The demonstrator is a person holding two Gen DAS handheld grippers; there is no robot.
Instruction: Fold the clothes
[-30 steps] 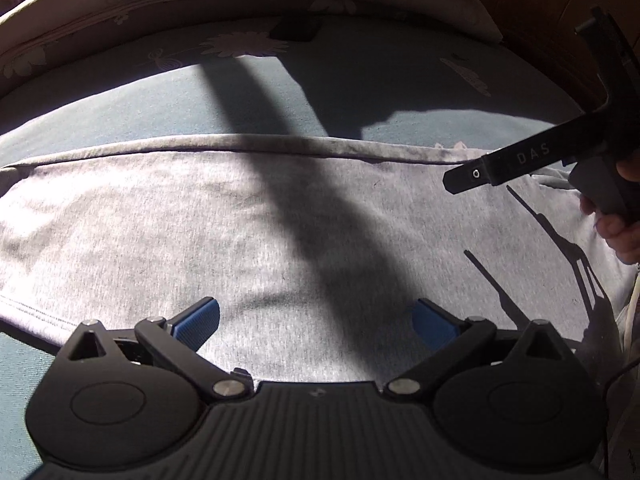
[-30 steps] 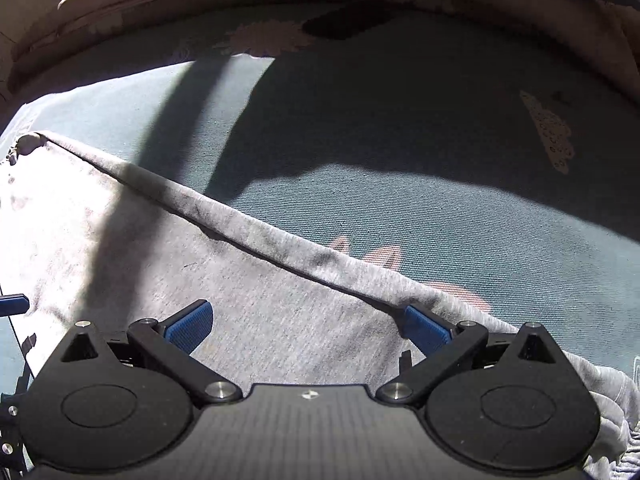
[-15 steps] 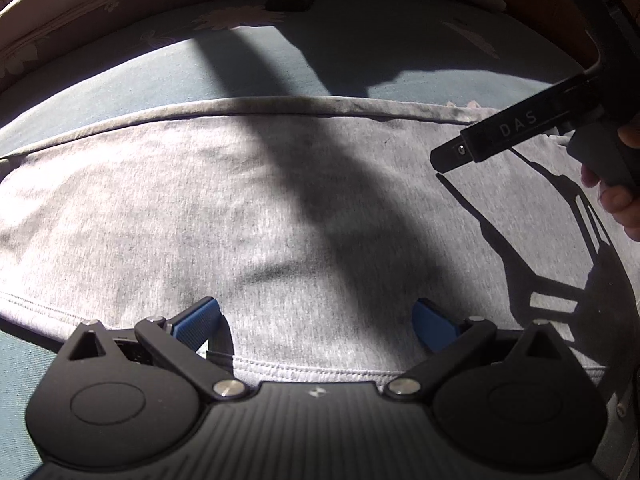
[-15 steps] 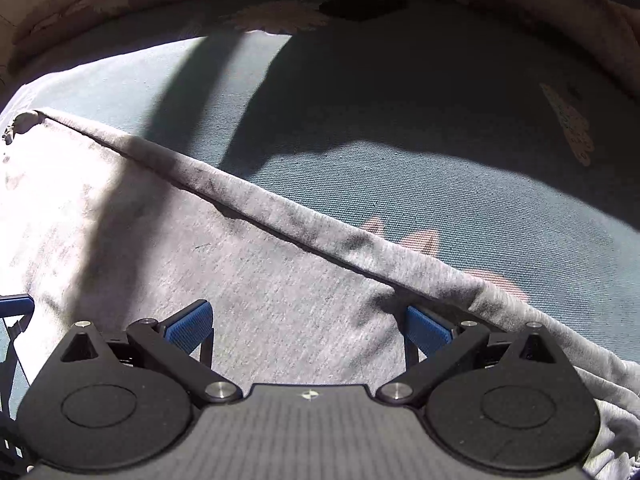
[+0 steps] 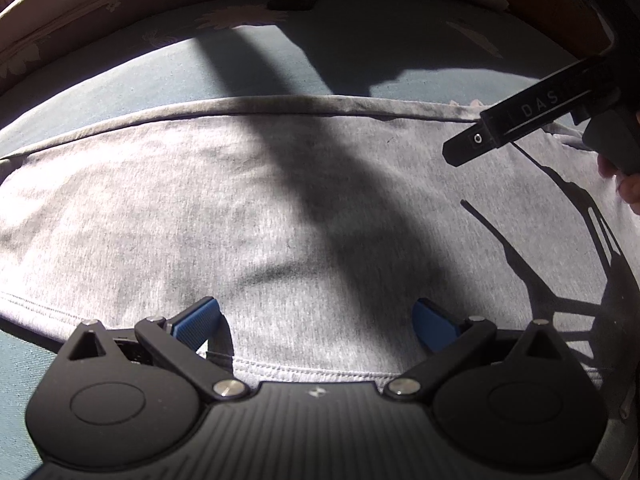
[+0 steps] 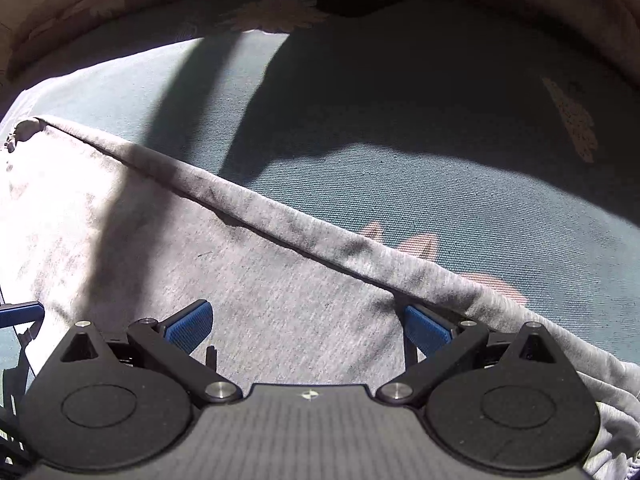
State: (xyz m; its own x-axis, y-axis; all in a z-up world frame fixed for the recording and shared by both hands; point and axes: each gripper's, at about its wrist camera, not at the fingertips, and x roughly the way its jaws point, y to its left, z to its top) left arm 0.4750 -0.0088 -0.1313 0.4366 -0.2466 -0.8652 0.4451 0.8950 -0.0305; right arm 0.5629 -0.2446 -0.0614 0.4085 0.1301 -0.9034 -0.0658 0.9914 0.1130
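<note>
A grey knit garment (image 5: 200, 220) lies spread flat on a blue-grey bed sheet (image 5: 140, 76), with a folded edge along its far side and a stitched hem near me. My left gripper (image 5: 316, 320) stands open over the near hem, with nothing between its blue pads. The right gripper's body (image 5: 532, 120) shows in the left wrist view at the upper right, a hand (image 5: 628, 188) on its handle. In the right wrist view the right gripper (image 6: 308, 326) is open above the same garment (image 6: 200, 264), its right pad close under the folded edge (image 6: 280, 216).
A floral-patterned pillow or quilt border (image 5: 100, 4) runs along the far side of the bed. Pink printed shapes (image 6: 424, 246) mark the sheet (image 6: 440, 168) beyond the fold. Long dark shadows cross the garment and sheet. A blue pad of the left gripper (image 6: 20, 314) shows at the left edge.
Both grippers have drawn back toward the garment's near hem, so more grey cloth lies ahead of the left one. Both stay open, holding nothing.
</note>
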